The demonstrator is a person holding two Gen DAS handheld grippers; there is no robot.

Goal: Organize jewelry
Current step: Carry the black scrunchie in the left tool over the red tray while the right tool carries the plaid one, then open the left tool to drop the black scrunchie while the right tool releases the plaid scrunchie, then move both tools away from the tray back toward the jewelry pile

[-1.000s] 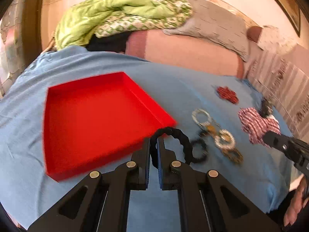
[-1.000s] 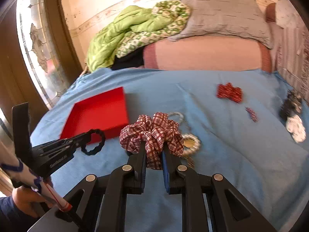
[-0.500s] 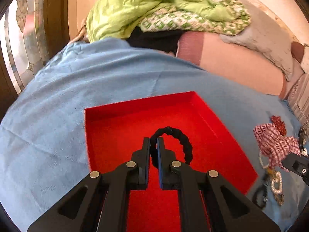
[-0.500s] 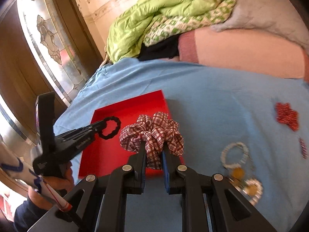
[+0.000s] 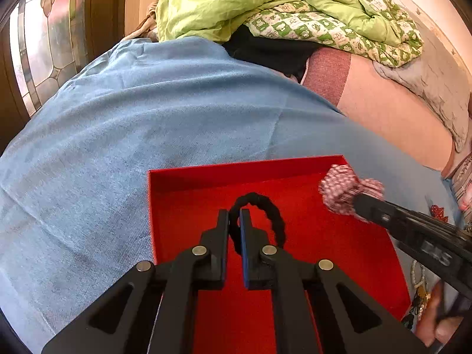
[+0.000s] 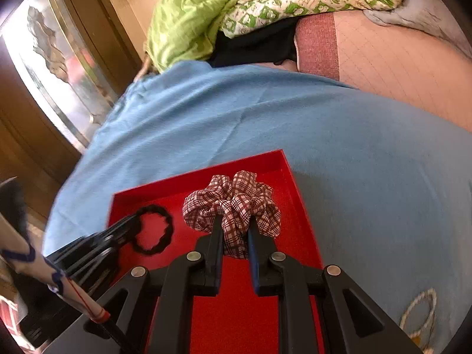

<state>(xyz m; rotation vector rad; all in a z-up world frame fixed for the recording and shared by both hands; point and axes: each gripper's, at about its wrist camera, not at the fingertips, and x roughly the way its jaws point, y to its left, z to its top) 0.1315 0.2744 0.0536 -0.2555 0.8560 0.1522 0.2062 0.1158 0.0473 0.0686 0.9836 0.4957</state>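
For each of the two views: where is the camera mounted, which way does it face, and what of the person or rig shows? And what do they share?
Left wrist: on the left gripper, looking down along its fingers at the red tray; the black hair tie is pinched; the right gripper enters from the right.
Right wrist: on the right gripper, looking down at the same tray, clamping the plaid scrunchie; the left gripper and a sleeve show at left.
Shared: tray, both hair items, blue sheet, green quilt.
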